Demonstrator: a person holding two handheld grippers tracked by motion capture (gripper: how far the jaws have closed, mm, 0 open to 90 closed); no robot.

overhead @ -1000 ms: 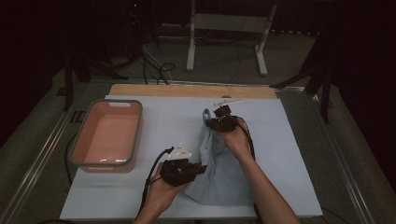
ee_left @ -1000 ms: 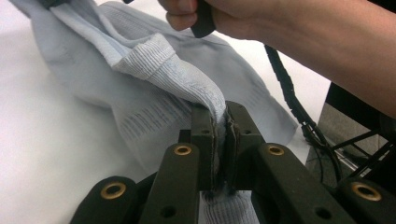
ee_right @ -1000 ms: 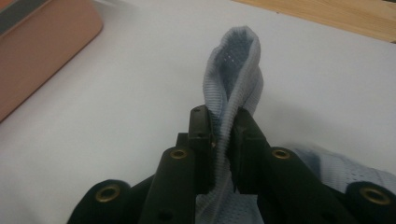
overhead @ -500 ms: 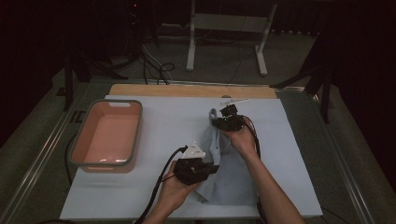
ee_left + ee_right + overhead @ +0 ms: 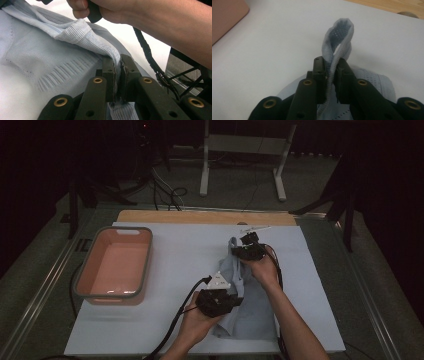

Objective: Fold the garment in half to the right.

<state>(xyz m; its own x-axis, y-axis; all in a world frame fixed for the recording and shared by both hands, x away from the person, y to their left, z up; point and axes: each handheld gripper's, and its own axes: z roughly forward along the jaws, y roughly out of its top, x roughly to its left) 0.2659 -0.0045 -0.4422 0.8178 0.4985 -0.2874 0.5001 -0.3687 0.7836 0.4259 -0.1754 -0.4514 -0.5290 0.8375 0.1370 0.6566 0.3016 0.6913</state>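
A pale blue knit garment (image 5: 252, 312) lies on the white table sheet, right of centre. My left gripper (image 5: 231, 299) is at the garment's near left side, shut on a ribbed edge of it. In the left gripper view the jaws (image 5: 117, 62) pinch that ribbed hem, and the cloth (image 5: 50, 57) stretches away to the left. My right gripper (image 5: 236, 246) is at the garment's far end, shut on a narrow strip. The right gripper view shows the jaws (image 5: 329, 65) clamped on a loop of the garment (image 5: 342, 32) that stands up above them.
A pink tub with a grey rim (image 5: 148, 262) stands on the left of the sheet; its corner (image 5: 227, 15) appears in the right gripper view. A wooden strip (image 5: 200, 216) runs along the table's far edge, with a thin white object (image 5: 255, 227) near it. Cables trail from both grippers.
My left gripper has moved to the right with the garment's edge in it, bunching the cloth toward the right hand. The right gripper has barely shifted.
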